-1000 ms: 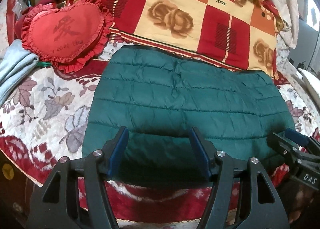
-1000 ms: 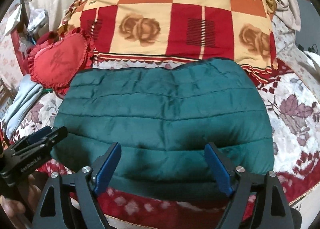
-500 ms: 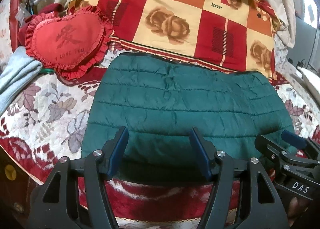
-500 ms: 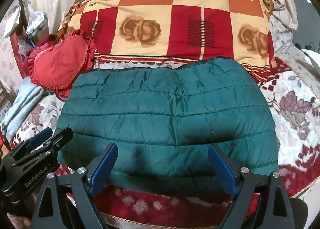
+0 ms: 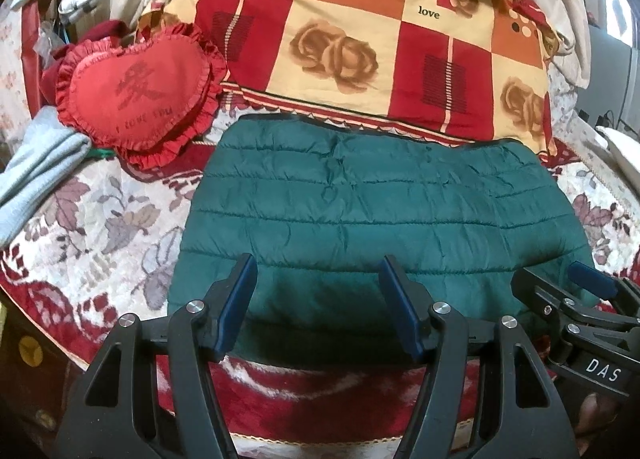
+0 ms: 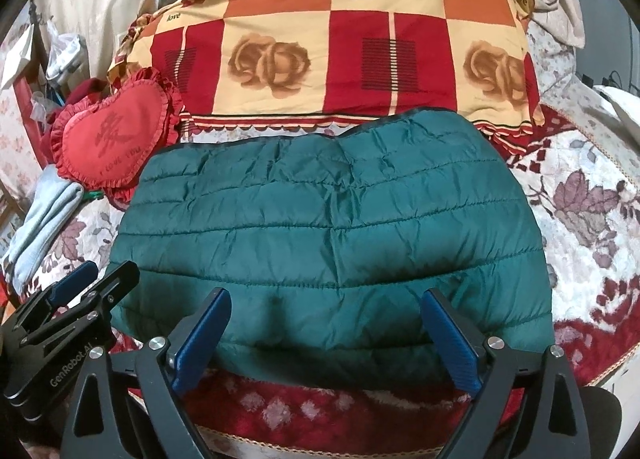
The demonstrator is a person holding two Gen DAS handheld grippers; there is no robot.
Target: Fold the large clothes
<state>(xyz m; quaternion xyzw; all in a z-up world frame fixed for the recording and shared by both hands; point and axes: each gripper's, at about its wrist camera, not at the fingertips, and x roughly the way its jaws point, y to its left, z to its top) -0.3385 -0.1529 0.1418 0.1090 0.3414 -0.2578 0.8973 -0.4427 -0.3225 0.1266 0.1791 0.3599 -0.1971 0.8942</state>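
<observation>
- Green quilted jacket [image 5: 380,219] lies folded into a broad, flat block on the floral bedspread [image 5: 100,227], near the bed's front edge. In the right wrist view the same jacket [image 6: 332,235] fills the middle of the frame.
- Its far edge runs just in front of the red-and-cream checked quilt [image 5: 360,51] printed with roses and the word "love"; from the right wrist view the jacket's upper right corner overlaps the quilt's striped border.
- Left gripper [image 5: 318,299]: jaws stand apart, blue pads over the jacket's near edge, nothing pinched between them. Pads are not pressing on the fabric.
- Right gripper [image 6: 326,335]: jaws are opening and stand wide; the jacket's near edge lies in the gap but the pads are clear of it. Nothing held.
- Each gripper shows in the other's view: the right one at the lower right of the left wrist view, by the jacket's right corner; the left one at the lower left of the right wrist view, by the jacket's left corner.
- Red heart-shaped frilled cushion [image 5: 140,95] sits to the left of the jacket, apart from it, leaning on the quilt's left end.
- Pale grey folded cloth [image 5: 36,175] lies at the far left, touching the cushion's lower edge.
</observation>
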